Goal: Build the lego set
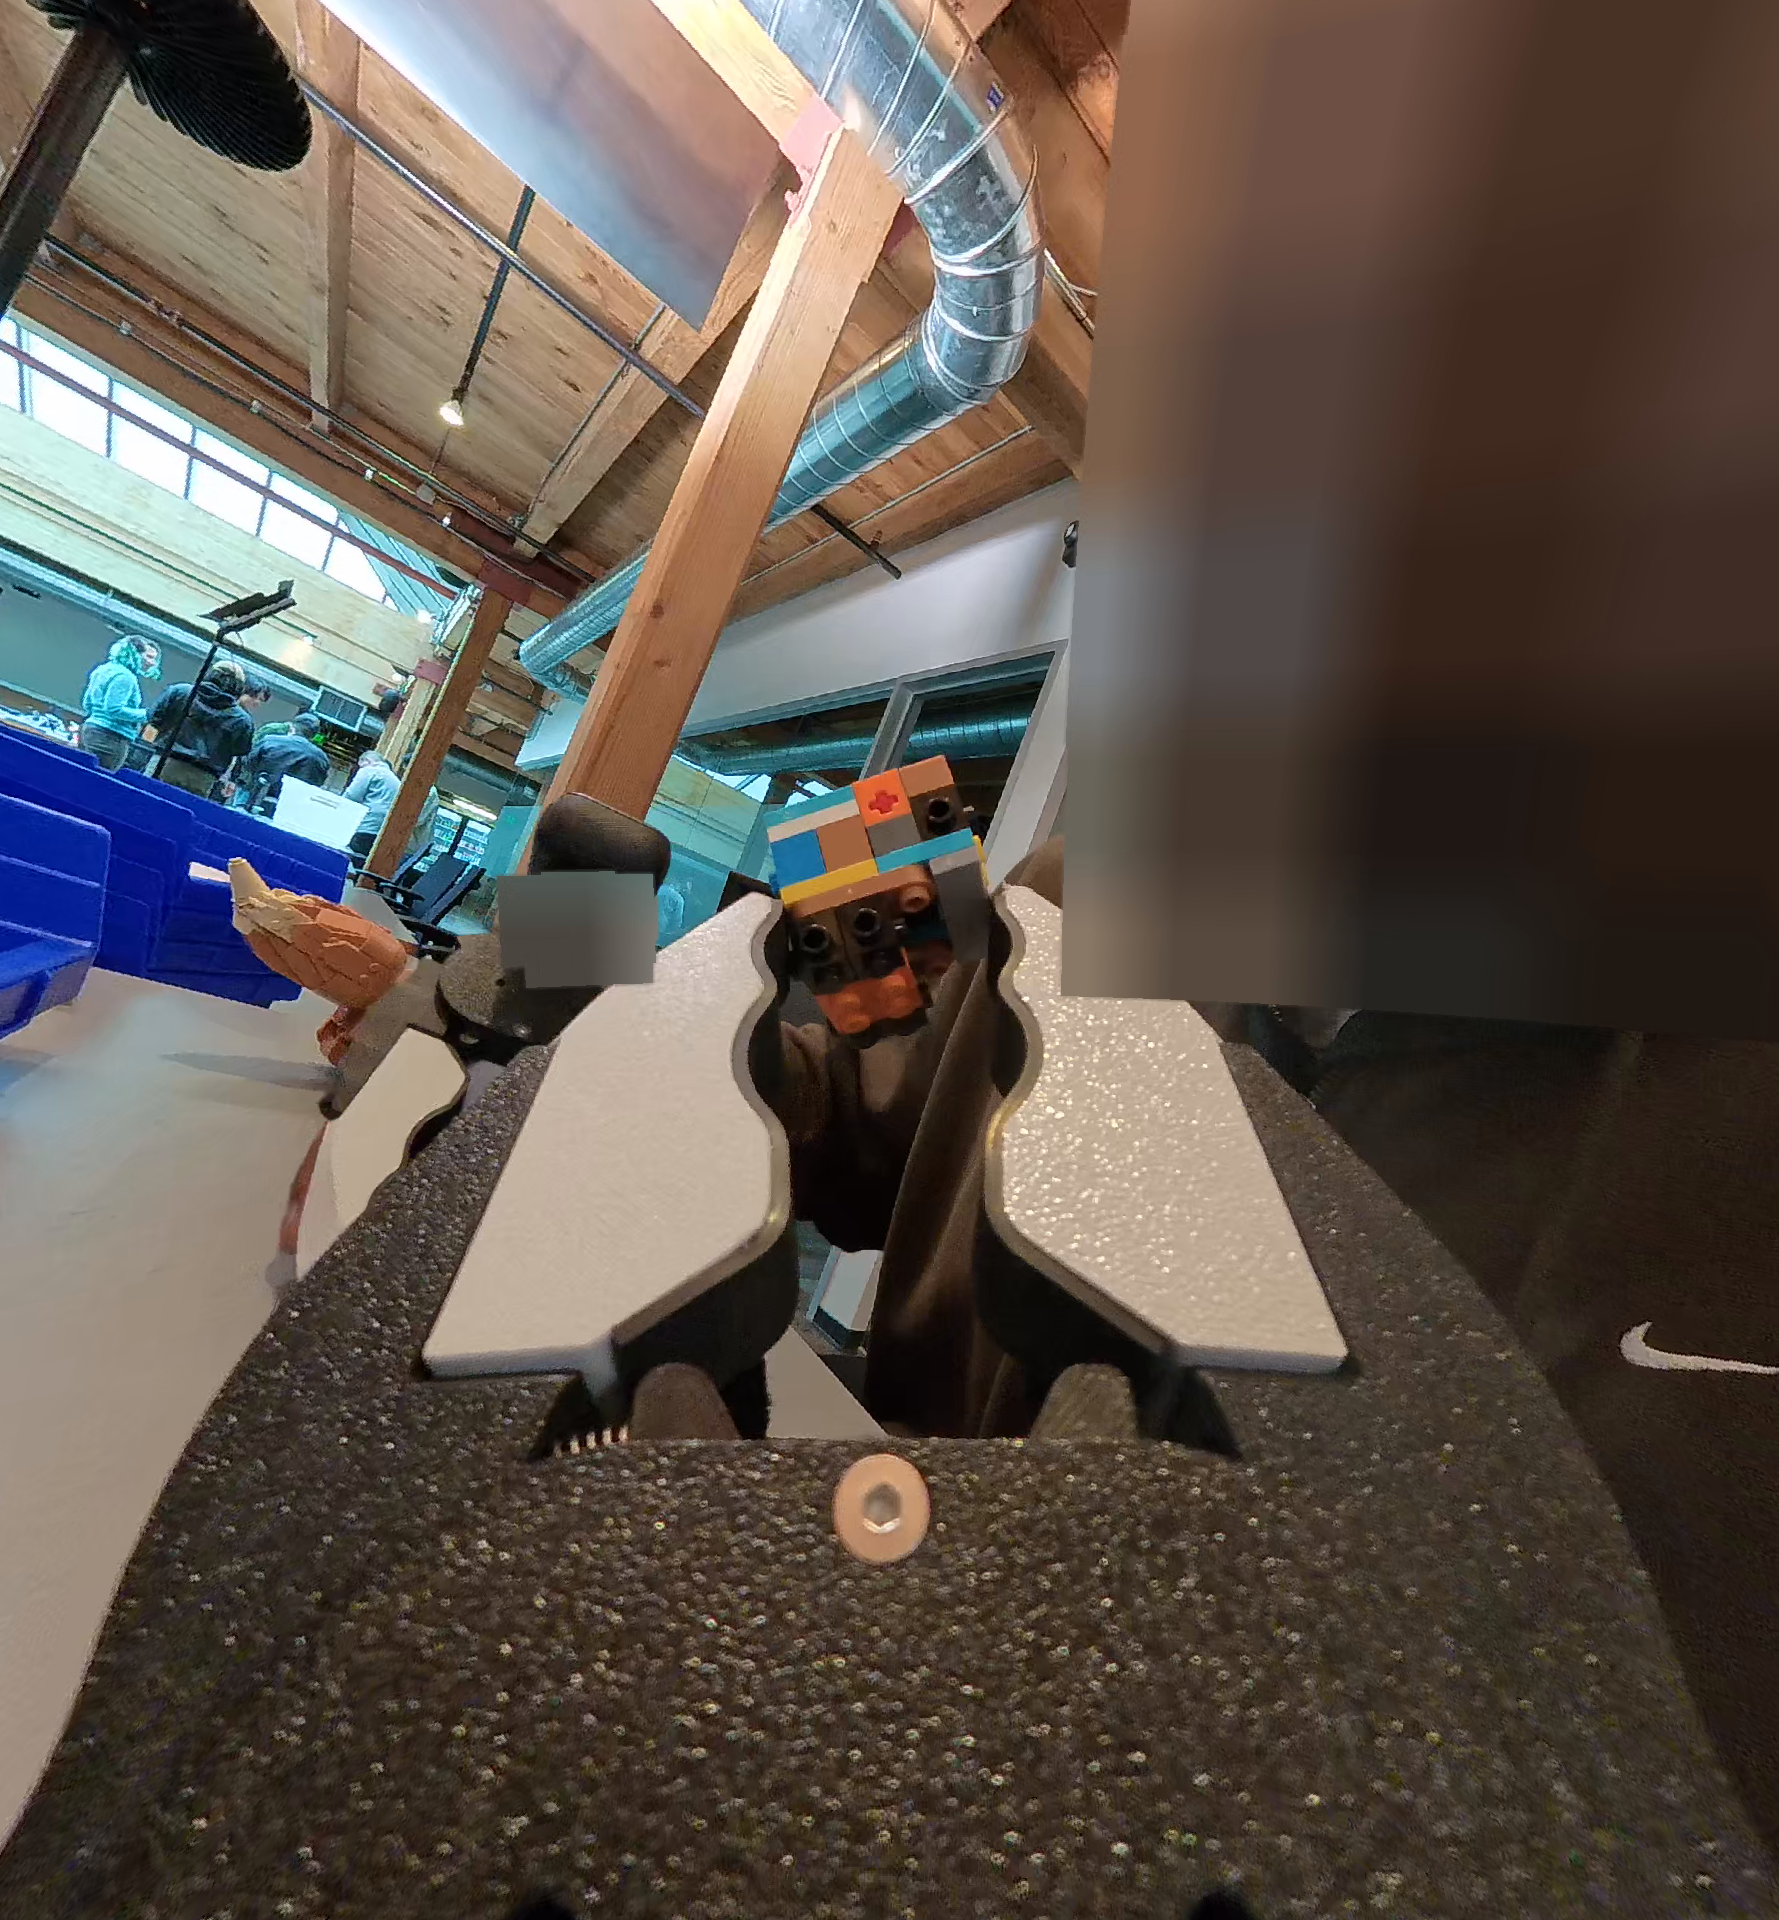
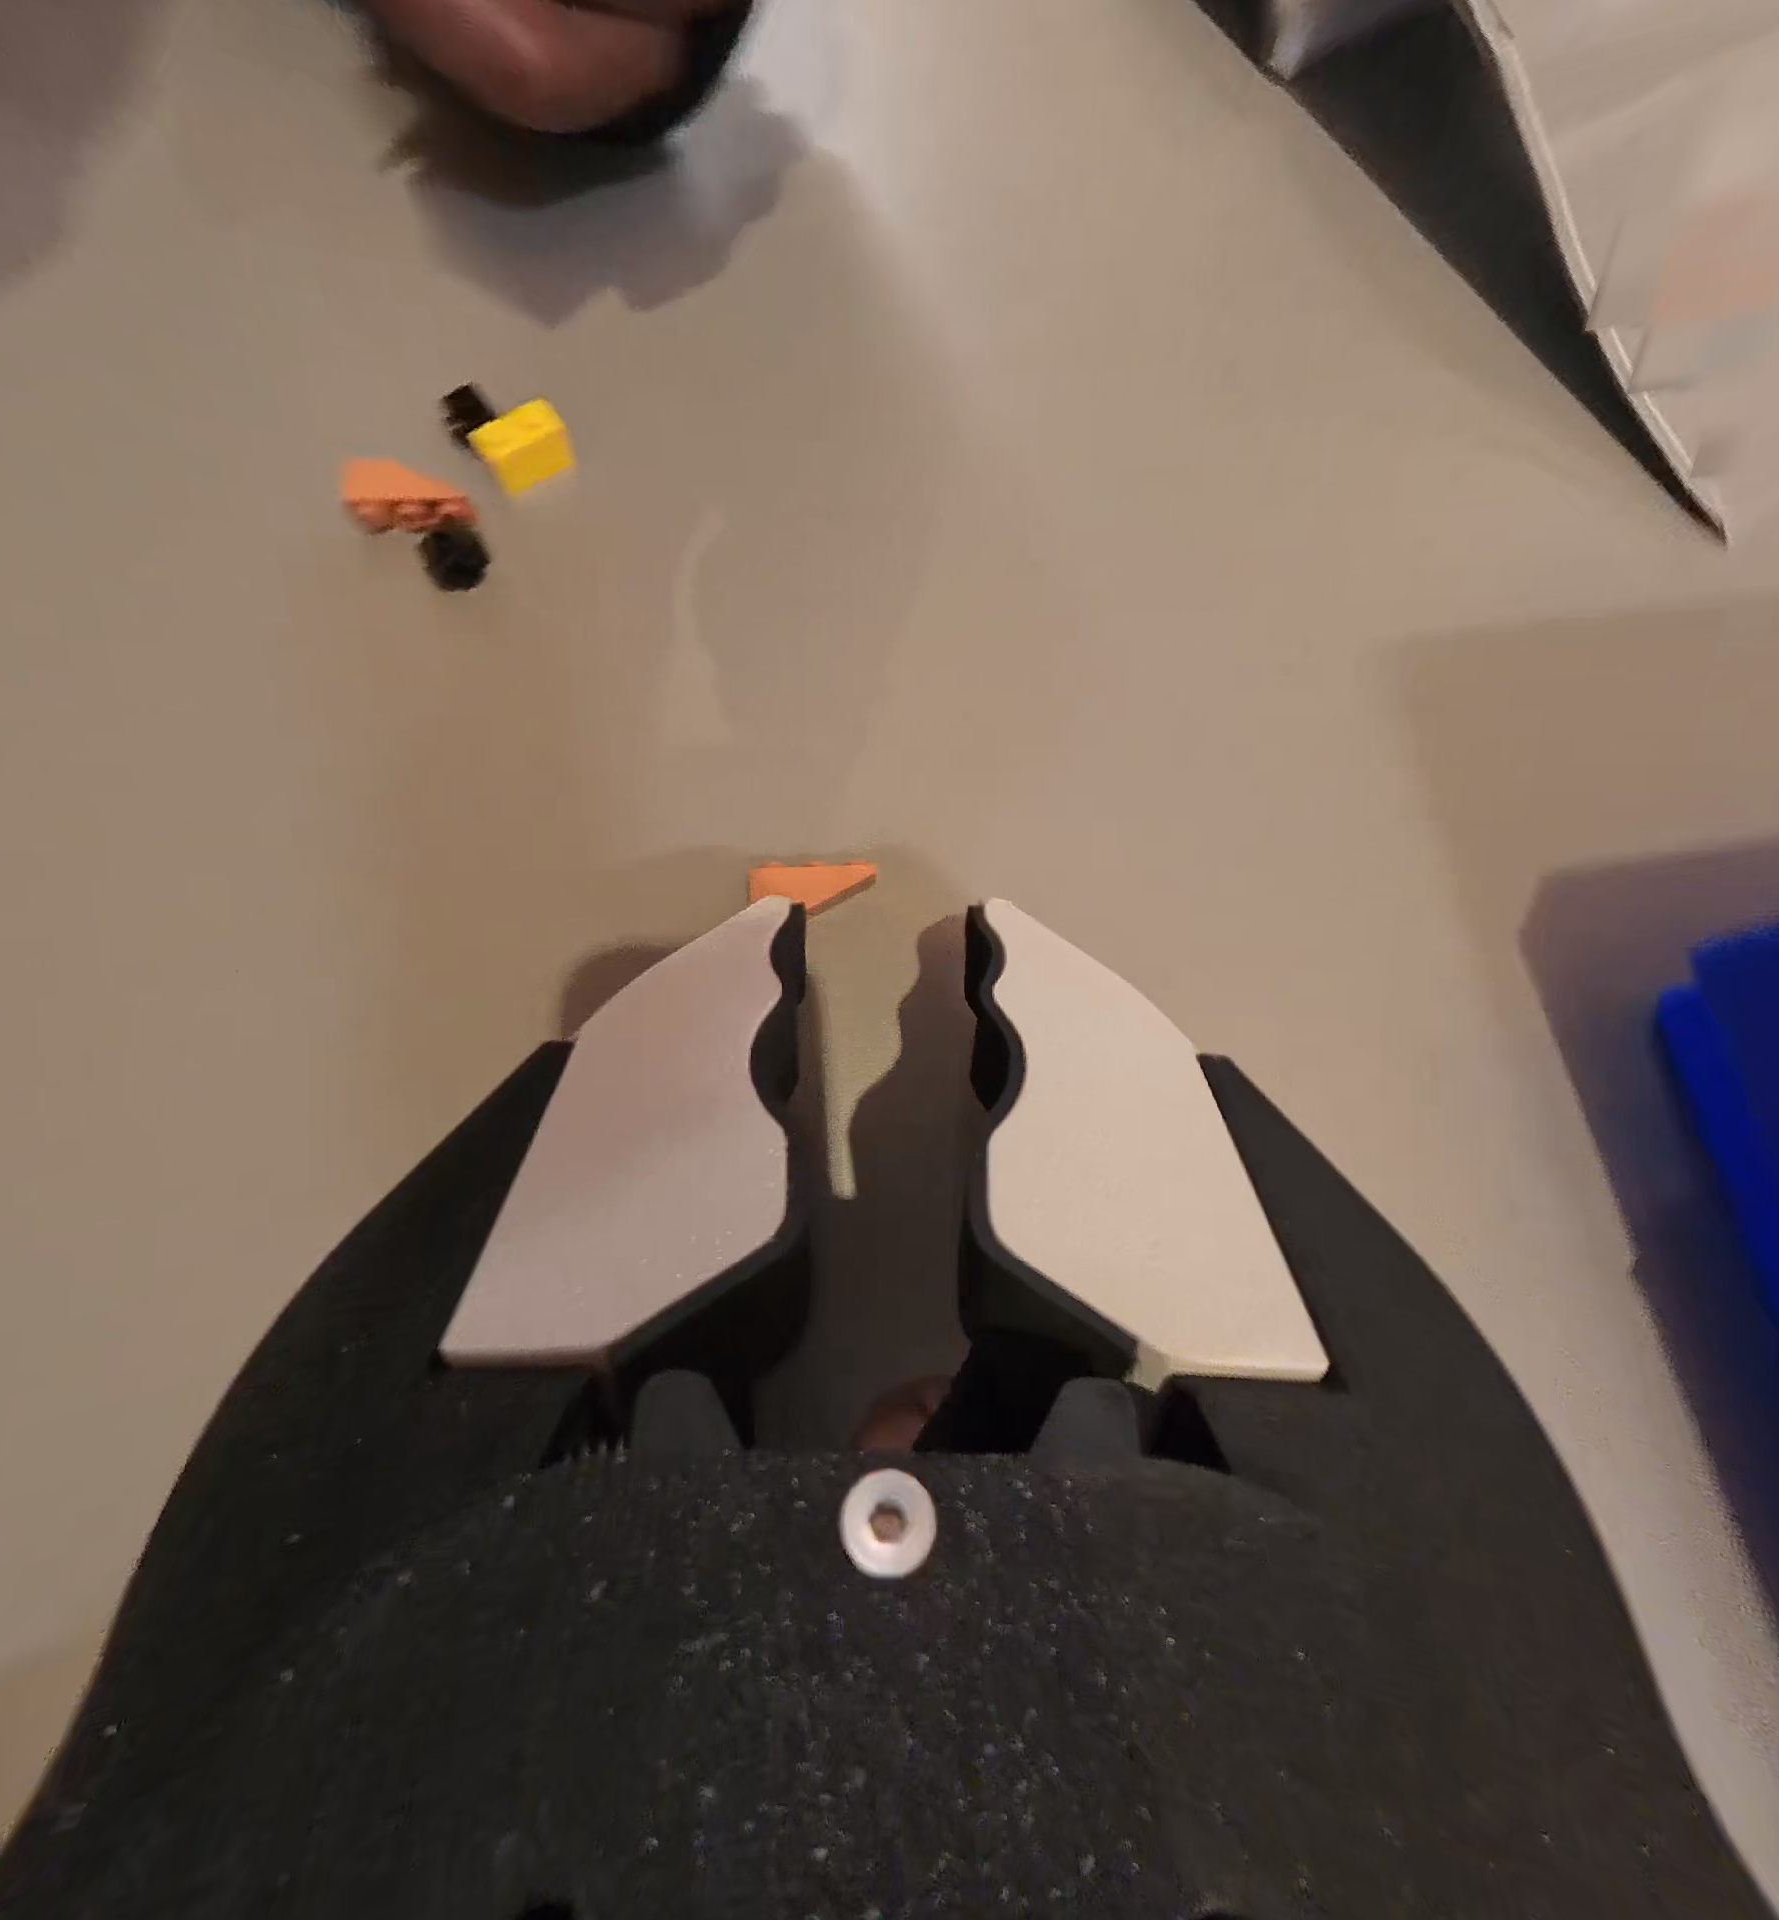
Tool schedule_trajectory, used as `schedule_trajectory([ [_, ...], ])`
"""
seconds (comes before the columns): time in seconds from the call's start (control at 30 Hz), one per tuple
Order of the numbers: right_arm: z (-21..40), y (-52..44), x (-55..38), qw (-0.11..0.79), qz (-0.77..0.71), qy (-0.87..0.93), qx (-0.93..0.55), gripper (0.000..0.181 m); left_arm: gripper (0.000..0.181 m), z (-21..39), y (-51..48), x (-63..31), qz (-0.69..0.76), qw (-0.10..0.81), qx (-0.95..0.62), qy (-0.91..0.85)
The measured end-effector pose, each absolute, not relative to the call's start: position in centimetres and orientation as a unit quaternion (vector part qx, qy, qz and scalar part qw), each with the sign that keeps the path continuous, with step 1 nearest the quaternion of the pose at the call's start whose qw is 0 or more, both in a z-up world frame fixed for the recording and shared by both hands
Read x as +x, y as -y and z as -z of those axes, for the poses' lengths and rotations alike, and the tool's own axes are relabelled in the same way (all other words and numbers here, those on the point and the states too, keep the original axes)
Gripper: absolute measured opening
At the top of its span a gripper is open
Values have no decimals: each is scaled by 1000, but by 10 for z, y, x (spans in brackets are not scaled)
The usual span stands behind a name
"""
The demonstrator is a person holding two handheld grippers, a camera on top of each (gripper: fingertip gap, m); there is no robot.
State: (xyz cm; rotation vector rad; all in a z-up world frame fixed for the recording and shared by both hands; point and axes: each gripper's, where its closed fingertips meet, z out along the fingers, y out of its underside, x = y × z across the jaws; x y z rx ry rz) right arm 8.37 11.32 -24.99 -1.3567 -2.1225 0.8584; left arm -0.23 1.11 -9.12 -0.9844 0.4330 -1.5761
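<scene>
Left wrist view: the left gripper (image 1: 887, 925) clenches the brick model (image 1: 869, 894), raised above the table (image 1: 85, 1195), its long axis tilting up and away. The right gripper (image 2: 885, 914) hangs released over an orange wedge (image 2: 812, 883) lying flat, tip pointing right.

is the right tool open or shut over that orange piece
Open: the right tool shows bare table between its tips, with the orange wedge piece lying just ahead, ungripped.
</scene>
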Motion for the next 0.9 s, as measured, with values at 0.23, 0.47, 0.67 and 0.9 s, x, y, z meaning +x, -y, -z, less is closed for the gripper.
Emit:
schedule_trajectory([
  [0.23, 240, -108, 87, 217, -362, 633, -649, 34, 37, 92, -11, -2, 673, 578, -422, -185],
  [0.47, 255, -116, 91, 236, -262, 619, -702, 34, 36, 91, -10, 0, 668, 581, -424, -190],
  [0.67, 251, -111, 84, 235, -248, 618, -708, 33, 36, 91, -10, 0, 665, 583, -426, -190],
  [0.9, 253, -97, 87, 209, -268, 560, -756, 29, 37, 92, -10, 0, 662, 584, -428, -193],
])
